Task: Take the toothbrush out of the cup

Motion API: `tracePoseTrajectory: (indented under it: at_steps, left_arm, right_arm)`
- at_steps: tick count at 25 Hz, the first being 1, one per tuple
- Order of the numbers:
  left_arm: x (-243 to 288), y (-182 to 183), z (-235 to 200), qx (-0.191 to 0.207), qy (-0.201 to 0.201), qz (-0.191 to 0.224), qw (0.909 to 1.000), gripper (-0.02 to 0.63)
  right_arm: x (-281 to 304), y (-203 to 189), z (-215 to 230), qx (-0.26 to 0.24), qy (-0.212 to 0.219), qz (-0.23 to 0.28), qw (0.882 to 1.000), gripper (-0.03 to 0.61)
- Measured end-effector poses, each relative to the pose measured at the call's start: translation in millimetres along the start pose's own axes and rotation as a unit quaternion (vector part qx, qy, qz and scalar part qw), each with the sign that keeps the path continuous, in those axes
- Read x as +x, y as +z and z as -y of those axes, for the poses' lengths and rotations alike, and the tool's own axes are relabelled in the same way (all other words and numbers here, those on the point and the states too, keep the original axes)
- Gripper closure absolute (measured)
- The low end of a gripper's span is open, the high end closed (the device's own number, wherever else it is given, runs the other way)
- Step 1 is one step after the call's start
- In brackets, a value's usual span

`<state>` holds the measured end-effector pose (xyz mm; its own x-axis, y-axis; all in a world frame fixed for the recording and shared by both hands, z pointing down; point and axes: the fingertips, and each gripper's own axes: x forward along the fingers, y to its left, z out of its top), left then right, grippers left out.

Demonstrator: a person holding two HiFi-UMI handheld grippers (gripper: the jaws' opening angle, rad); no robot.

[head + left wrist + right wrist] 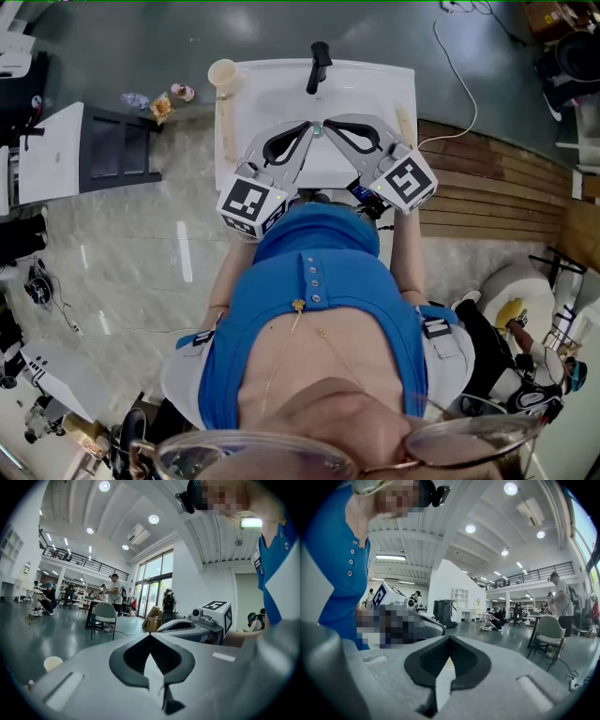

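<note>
Found the left gripper (150, 635) with its jaws pressed together tip to tip, nothing pinched between them. Found the right gripper (450, 639) closed just as tight, also holding nothing. Saw both in the head view, held out roughly level over a white sink (375, 80), tips nearly meeting above the middle of the basin, in front of the blue shirt (319, 281). Spotted a small teal speck (317, 128) right at the meeting tips; could not tell what it was. Noted a black faucet (319, 66) at the sink's far edge, beyond the tips.

Located the cup (223, 74), pale cream, upright on the far left corner of the sink's rim, well apart from both grippers; caught it also low at the left of the left gripper view. Looked into its mouth from above and made out only a pale inside.

Could not pick out the toothbrush for certain. Saw a slender cream strip (223, 127) lying along the left rim just beside the cup, and a second strip (403, 120) along the right rim, both too small to identify. Saw small crumpled bits (161, 106) on the floor (141, 234) left of the sink.
</note>
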<state>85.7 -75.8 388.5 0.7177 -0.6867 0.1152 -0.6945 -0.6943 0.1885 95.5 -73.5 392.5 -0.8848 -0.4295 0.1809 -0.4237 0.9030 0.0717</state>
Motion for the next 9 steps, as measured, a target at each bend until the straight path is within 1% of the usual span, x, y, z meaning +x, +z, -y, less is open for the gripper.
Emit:
tracePoseTrajectory:
  at_steps: [9]
  left_arm:
    - [-0.5,-1.3,-2.9,-0.001,0.000,-0.002,1.0000,0.612]
  right_arm:
    - [2.8,-0.4,-0.1,0.002,0.001,-0.004,1.000,0.577]
